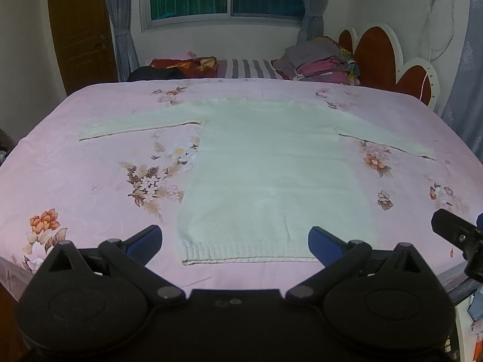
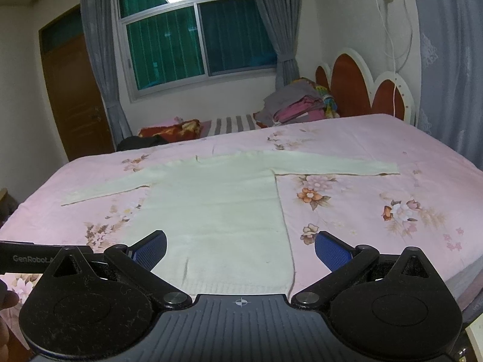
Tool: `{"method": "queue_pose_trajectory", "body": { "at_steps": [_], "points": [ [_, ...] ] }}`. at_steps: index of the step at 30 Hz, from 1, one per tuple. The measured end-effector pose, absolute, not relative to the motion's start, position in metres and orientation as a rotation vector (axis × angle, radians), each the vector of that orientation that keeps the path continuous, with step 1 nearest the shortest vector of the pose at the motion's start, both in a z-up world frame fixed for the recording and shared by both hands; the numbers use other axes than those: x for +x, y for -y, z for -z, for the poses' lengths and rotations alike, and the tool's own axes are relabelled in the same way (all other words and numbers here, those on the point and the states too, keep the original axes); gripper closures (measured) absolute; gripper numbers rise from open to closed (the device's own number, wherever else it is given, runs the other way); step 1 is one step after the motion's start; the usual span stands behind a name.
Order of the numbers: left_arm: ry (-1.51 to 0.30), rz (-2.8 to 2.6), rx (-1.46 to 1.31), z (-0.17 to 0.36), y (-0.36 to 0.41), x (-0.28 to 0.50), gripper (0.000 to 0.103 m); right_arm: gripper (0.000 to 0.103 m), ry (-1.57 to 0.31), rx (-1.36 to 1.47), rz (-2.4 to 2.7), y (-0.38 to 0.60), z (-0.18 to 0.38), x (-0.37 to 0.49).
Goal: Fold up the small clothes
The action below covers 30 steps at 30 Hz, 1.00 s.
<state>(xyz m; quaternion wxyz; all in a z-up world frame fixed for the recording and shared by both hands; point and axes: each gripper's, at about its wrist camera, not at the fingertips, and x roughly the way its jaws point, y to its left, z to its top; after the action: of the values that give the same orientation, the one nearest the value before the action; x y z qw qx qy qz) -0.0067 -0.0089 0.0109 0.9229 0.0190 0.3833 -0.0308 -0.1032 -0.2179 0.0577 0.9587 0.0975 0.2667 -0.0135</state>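
Left wrist view is showing a pale knit sweater [image 1: 265,163] lying flat across the middle of the frame on a pink floral bedspread [image 1: 90,166], both sleeves stretching out sideways, the ribbed hem [image 1: 247,253] sitting nearest the camera at lower centre. The left gripper [image 1: 235,241] is hovering just short of that hem with its jaws standing wide apart and holding nothing; the right gripper [image 1: 455,235] is peeking in at the lower right edge. In the right wrist view the same sweater [image 2: 217,211] is filling the centre, and the right gripper [image 2: 240,252] is likewise spread apart and empty, framing the sweater's lower right corner. No fold looks started yet. The knit is looking soft, light and limp, so it is likely going to sag and stretch wherever it is lifted, and to drag on the bedspread rather than slide cleanly. Pinching a sleeve cuff, or a hem corner where the ribbing is giving a thicker edge, seems the surest hold. A clothes pile [image 1: 317,60] is sitting in the upper right, well apart from the sweater.
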Motion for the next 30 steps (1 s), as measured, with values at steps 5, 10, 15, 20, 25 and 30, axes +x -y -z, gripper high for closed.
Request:
{"method": "queue_pose_trajectory", "body": {
  "at_steps": [5, 10, 15, 20, 25, 30],
  "points": [
    [-0.798, 0.061, 0.038, -0.006, 0.007, -0.001, 0.0, 0.0, -0.545, 0.205, 0.035, 0.22, -0.056, -0.099],
    [-0.812, 0.055, 0.034, -0.002, 0.005, 0.008, 0.0, 0.0, -0.555, 0.208, 0.054, 0.224, -0.052, -0.09],
    [-0.817, 0.058, 0.035, 0.0, 0.004, 0.018, 0.0, 0.0, -0.568, 0.2, 0.075, 0.225, -0.045, -0.081],
    [-0.818, 0.052, 0.055, 0.003, 0.003, 0.034, 0.0, 0.0, -0.583, 0.206, 0.09, 0.226, -0.04, -0.067],
    [-0.828, 0.055, 0.043, 0.009, -0.002, 0.059, 0.0, 0.0, -0.58, 0.195, 0.102, 0.228, -0.036, -0.048],
    [-0.824, 0.06, 0.047, 0.016, -0.006, 0.091, 0.0, 0.0, -0.583, 0.197, 0.128, 0.232, -0.025, -0.021]
  ]
}}
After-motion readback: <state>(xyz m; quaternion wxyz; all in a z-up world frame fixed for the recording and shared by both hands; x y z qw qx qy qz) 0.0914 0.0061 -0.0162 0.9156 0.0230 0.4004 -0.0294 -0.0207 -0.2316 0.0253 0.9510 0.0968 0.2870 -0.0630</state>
